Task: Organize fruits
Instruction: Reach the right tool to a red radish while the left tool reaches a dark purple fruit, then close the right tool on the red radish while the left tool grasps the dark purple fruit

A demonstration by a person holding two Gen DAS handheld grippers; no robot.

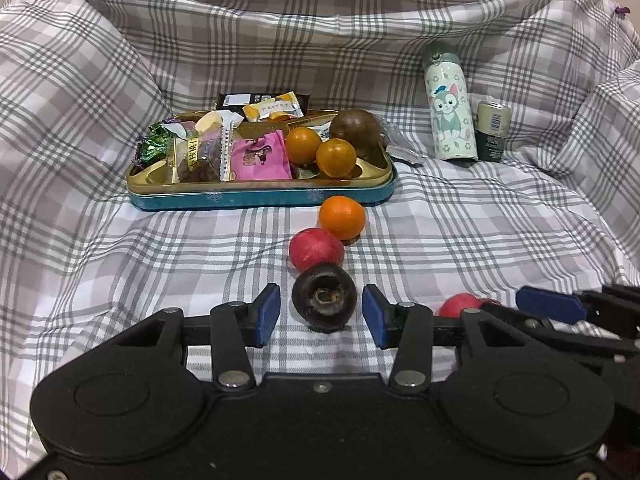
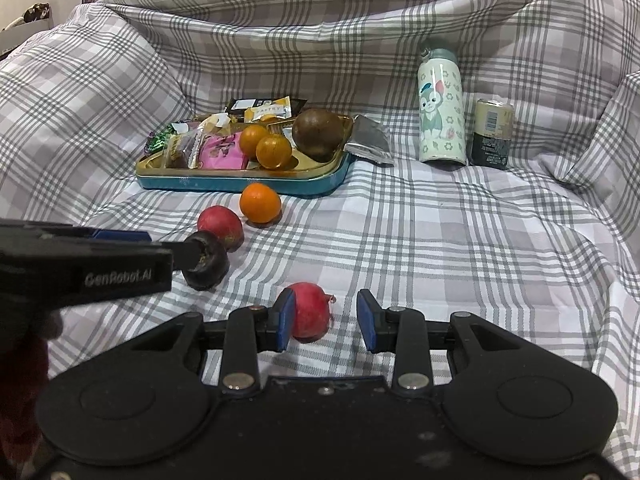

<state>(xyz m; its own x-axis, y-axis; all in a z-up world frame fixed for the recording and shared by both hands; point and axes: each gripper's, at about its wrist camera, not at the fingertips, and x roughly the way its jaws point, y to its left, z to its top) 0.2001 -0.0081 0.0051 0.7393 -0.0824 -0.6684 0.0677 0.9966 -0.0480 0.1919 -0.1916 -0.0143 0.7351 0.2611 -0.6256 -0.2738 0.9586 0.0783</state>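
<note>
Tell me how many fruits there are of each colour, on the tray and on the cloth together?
Orange: 3, two on the tray at and, one on the cloth
Red: 2, and
Dark purple: 1
Brown: 1, on the tray
Total: 7

Three fruits (image 1: 324, 303) lie before the tray (image 1: 260, 196).

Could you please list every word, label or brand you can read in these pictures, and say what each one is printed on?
"PASTRY": on the yellow snack packet at the back of the tray.
"GenRobot.AI": on the side of the left gripper, seen from the right wrist view.
Too small or blurred to read: the print on the can, the clear snack bag, the pink packet and the dark packet.
The cartoon bottle shows no text.
</note>
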